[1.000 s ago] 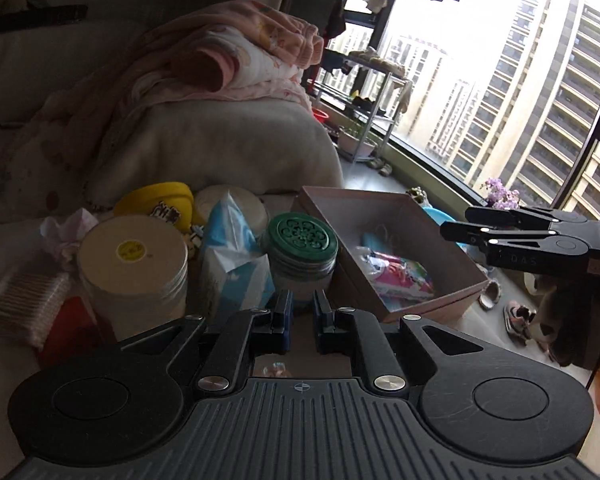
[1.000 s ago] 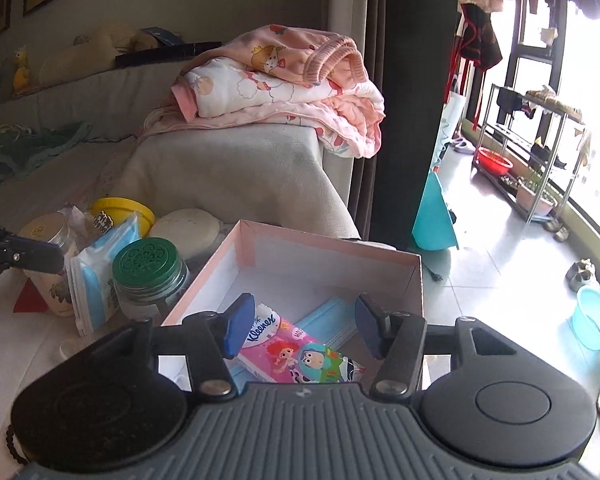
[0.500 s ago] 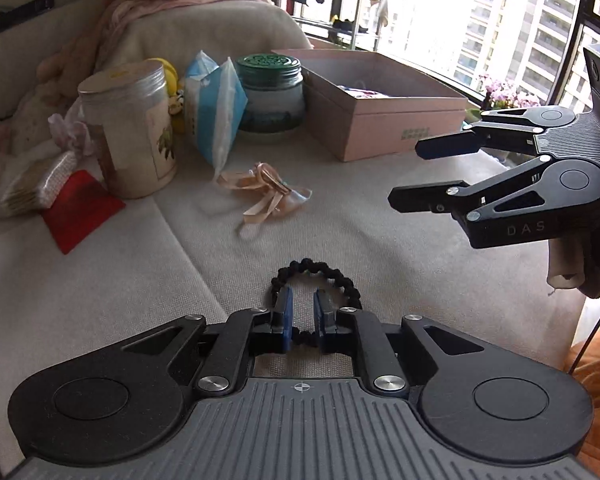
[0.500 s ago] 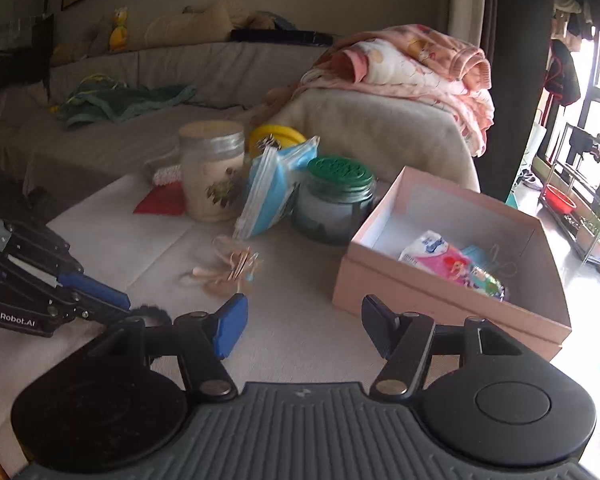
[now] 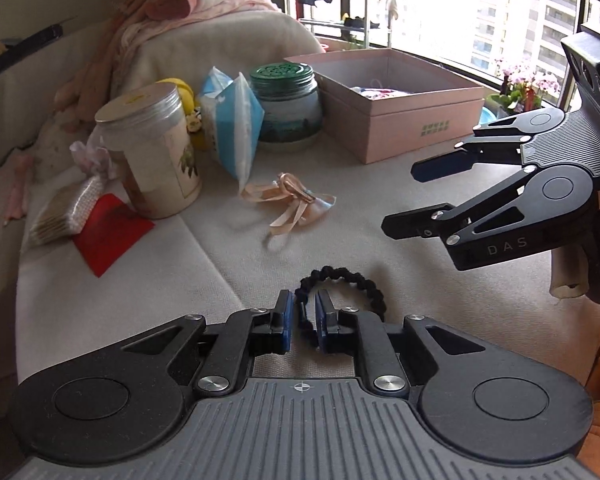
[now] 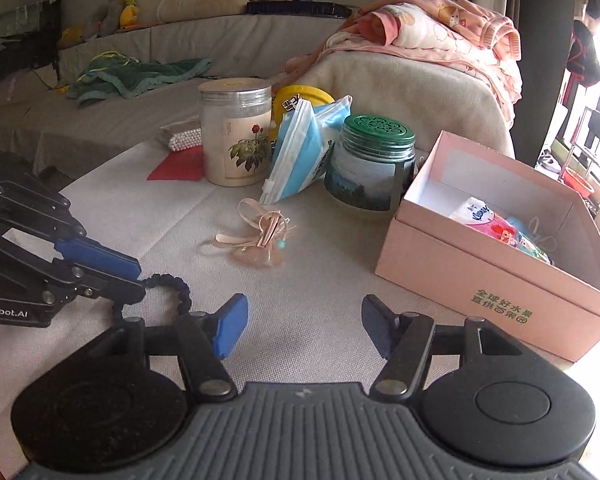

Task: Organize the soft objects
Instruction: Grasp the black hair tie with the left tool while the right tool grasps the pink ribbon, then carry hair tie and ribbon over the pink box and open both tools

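A black braided hair tie [image 5: 352,280] lies on the grey cloth of the table near its front. My left gripper [image 5: 302,319] is low over it with its blue pads closed on the tie's near side. The hair tie also shows in the right wrist view [image 6: 172,288], beside my left gripper [image 6: 134,276]. My right gripper [image 6: 302,324] is open and empty above the cloth, and it shows in the left wrist view [image 5: 408,196]. A pink ribbon bow [image 5: 296,200] lies mid-table. The pink box [image 6: 500,280] holds tissue packs.
A clear jar with a beige lid [image 6: 236,136], a blue mask packet [image 6: 304,152], a green-lidded jar [image 6: 374,168], a yellow tub [image 6: 300,98], a red card [image 5: 110,232] and a bag of swabs [image 5: 66,212] stand at the back. A sofa with pink blankets [image 6: 428,36] is behind.
Both grippers have dropped from over the jars and box to the front of the table. My left gripper now sits at the black hair tie with its pads on it.
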`<state>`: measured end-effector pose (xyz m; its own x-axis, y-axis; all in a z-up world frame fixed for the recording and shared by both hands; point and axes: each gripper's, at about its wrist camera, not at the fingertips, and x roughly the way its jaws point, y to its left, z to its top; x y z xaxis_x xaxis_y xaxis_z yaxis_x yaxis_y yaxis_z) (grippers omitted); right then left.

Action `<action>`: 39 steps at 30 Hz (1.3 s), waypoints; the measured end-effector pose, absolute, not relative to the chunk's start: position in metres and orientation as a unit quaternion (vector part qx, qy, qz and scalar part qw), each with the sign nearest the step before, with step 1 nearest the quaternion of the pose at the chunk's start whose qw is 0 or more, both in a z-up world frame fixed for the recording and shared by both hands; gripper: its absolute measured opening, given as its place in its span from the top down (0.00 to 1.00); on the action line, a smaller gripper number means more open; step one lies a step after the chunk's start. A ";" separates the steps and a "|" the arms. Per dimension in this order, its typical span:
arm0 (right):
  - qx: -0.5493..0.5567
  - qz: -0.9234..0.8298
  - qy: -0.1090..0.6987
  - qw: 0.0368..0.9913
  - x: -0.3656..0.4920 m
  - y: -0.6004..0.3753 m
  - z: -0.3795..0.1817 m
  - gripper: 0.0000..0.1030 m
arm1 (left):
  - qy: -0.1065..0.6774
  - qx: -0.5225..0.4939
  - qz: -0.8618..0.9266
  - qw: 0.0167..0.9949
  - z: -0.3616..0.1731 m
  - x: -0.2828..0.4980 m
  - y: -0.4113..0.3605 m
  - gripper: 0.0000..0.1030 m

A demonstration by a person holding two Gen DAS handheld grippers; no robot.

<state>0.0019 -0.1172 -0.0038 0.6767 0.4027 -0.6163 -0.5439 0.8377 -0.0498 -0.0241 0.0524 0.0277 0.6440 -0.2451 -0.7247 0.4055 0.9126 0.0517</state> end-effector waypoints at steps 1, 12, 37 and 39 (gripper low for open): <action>-0.113 0.261 0.308 0.908 0.002 -0.117 -0.005 0.38 | 0.386 0.105 -0.179 0.899 0.025 -0.022 0.053 0.85; -0.117 0.266 0.304 0.907 0.003 -0.110 -0.003 0.38 | 0.387 0.046 -0.199 0.899 0.016 -0.022 0.063 0.87; -0.085 0.252 0.310 0.913 0.009 -0.128 0.039 0.90 | 0.332 0.076 -0.241 0.909 0.018 -0.054 0.049 0.91; -0.090 0.228 0.302 0.921 -0.006 -0.149 0.041 0.90 | 0.327 0.084 -0.254 0.906 0.022 -0.060 0.040 0.91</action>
